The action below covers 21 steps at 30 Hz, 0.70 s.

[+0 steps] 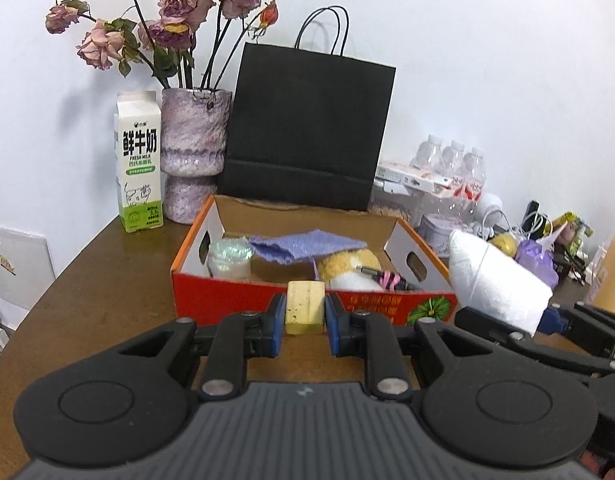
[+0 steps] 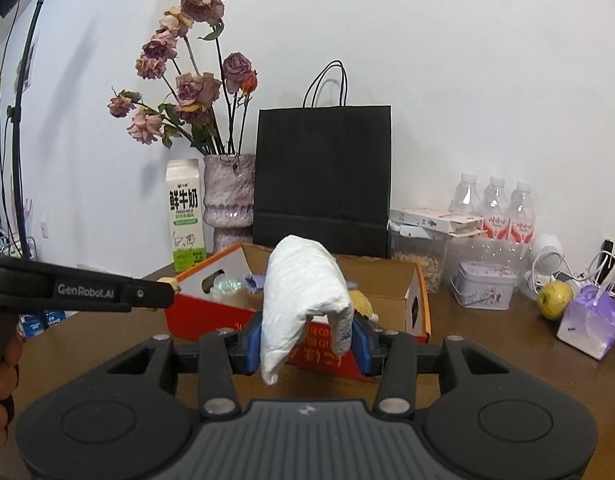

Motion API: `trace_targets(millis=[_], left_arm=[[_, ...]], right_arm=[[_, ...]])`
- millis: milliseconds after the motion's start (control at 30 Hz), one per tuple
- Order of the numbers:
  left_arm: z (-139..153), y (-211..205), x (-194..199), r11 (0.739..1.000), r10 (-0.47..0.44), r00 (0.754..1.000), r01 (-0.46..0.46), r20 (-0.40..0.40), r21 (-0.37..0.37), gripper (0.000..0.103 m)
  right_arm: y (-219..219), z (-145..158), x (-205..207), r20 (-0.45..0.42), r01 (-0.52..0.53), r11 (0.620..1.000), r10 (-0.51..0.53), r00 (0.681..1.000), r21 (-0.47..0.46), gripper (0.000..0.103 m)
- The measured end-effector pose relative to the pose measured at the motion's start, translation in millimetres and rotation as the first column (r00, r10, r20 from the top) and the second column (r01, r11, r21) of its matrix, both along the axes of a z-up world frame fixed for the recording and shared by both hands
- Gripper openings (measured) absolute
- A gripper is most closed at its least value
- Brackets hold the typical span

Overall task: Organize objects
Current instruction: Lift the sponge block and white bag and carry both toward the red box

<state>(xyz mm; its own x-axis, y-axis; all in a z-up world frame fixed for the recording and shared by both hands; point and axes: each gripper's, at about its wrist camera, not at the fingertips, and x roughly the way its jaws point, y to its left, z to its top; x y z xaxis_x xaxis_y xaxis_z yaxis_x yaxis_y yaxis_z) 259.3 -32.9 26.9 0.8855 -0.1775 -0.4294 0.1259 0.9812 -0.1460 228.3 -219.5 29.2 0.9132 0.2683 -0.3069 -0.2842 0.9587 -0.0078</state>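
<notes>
Between the blue pads of the left hand-held gripper (image 1: 305, 314) sits a pale yellow block (image 1: 304, 307), speckled like a bar of soap or an eraser, pinched narrowly and held upright above the brown counter (image 1: 99, 296). Just ahead of this hand-held gripper stands an open cardboard box (image 1: 235, 300) with a red front wall and orange rim. Inside it lie a lavender cloth (image 1: 303, 245), a small jar with an iridescent top (image 1: 230, 258) toward the left, and a yellow and white plush toy (image 1: 349, 268) toward the right.

To the right of the left hand-held gripper, the right hand-held gripper (image 2: 307, 338) clamps a crumpled white roll of paper towel (image 2: 303, 300), its jaws partly spread around the bundle; the roll also shows in the left view (image 1: 499, 280), tilted. The box (image 2: 415, 304) lies directly beyond it.

Farther ahead, against the white wall, stand a fresh milk carton (image 1: 138, 160), a mottled purple vase (image 1: 195, 148) of dried roses (image 1: 175, 12), and a black paper bag (image 1: 307, 128). Off to the right of the right hand-held gripper are three water bottles (image 2: 493, 212), a small tin (image 2: 483, 288), a green apple (image 2: 553, 300) and a purple and white pouch (image 2: 587, 324)
</notes>
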Motion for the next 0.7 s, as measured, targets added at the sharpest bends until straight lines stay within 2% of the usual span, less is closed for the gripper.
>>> trace_targets(millis=[700], left_arm=[[4.8, -3.3, 59.9, 0.999, 0.030, 1.000, -0.030, 0.009, -0.019, 0.021]], right_arm=[[10.1, 5.4, 60.4, 0.003, -0.014, 0.999, 0.014, 1.000, 0.037, 0.042]])
